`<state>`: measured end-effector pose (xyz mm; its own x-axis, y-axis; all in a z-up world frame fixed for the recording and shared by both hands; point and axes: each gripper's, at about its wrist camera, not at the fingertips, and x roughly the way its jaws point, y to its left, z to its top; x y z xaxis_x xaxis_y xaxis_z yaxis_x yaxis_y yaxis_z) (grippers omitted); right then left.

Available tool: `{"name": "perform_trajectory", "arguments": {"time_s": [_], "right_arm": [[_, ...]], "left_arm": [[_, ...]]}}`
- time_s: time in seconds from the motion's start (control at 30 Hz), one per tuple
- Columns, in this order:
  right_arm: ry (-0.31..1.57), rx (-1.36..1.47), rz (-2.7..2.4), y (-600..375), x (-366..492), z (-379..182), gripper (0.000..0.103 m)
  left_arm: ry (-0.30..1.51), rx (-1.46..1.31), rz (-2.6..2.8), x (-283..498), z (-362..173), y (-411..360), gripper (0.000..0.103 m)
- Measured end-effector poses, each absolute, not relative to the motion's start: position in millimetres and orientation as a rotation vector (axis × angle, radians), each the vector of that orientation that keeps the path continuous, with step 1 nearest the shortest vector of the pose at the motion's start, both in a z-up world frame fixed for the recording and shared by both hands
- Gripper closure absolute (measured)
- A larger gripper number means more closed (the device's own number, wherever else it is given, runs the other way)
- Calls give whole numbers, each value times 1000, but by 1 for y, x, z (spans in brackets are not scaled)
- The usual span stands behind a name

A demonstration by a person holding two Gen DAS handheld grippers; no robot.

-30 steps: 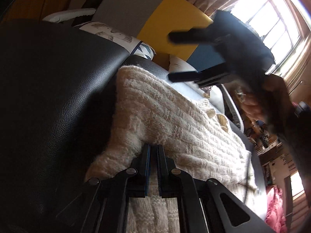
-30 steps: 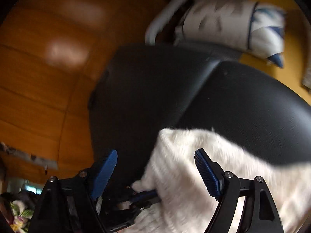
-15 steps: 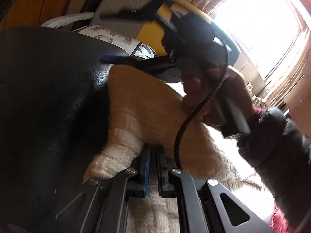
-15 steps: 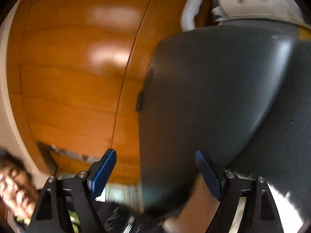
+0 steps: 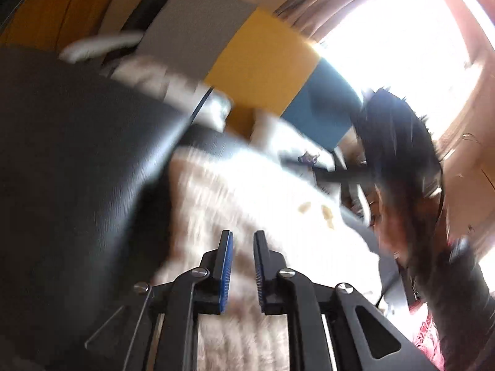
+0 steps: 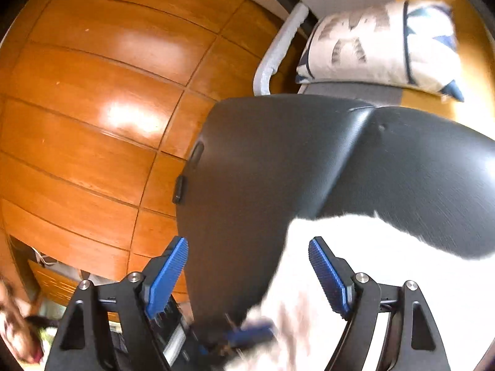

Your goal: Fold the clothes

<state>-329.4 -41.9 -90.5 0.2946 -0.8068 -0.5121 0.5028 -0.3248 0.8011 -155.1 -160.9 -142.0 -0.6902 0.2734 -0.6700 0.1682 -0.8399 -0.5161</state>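
Note:
A cream knitted sweater [image 5: 263, 191] lies spread over a black leather seat [image 5: 77, 154]. My left gripper [image 5: 243, 238] hovers just above its near edge. The blue pads stand a little apart, with knit showing through the narrow gap, and the view is motion-blurred. In the right wrist view the sweater [image 6: 355, 247] reaches in from the lower right over the black seat [image 6: 278, 154]. My right gripper [image 6: 247, 247] is wide open above the sweater's left edge and grips nothing.
A patterned white and blue pillow [image 6: 380, 43] lies behind the seat, by grey, yellow and blue cushions [image 5: 263, 61]. Wooden floor [image 6: 92, 123] fills the left of the right wrist view. A person [image 5: 402, 160] leans in on the right, before a bright window [image 5: 402, 46].
The left gripper's pads have parted slightly and it has lifted from the sweater. The right gripper has swung out of the left view and now looks down at the sweater's edge again.

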Motion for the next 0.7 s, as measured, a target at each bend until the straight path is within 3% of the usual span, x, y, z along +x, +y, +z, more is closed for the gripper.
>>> {"name": "perform_trajectory", "arguments": {"time_s": [0.4, 0.6, 0.7], "right_arm": [[-568, 1432, -1740, 184, -286, -115, 19], [-714, 1541, -1905, 251, -292, -145, 17], [-793, 1489, -1890, 264, -288, -156, 20]], "left_arm": [[-604, -1453, 2661, -239, -140, -165, 89], [-615, -1547, 2654, -256, -159, -164, 89], [-615, -1571, 2650, -258, -159, -165, 89]]}}
